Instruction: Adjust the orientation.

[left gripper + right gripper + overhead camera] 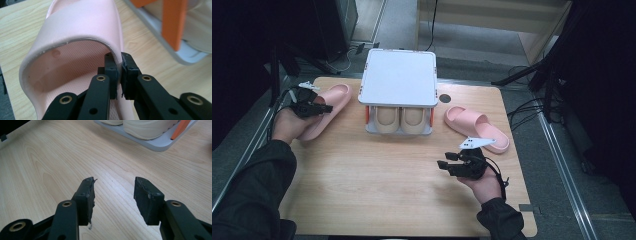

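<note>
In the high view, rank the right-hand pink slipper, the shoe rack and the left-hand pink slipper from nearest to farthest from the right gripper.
1. Right-hand pink slipper, just beyond the right gripper.
2. Shoe rack, table's far middle.
3. Left-hand pink slipper, far left, clamped in the left gripper.

Rack (398, 80): on tabletop (377, 170), between both slippers, shoes (399, 119) on its lower shelf. Left slipper (329, 107): at left hand-held gripper (328, 108). Right slipper (477, 128): just beyond right hand-held gripper (443, 164).
</note>
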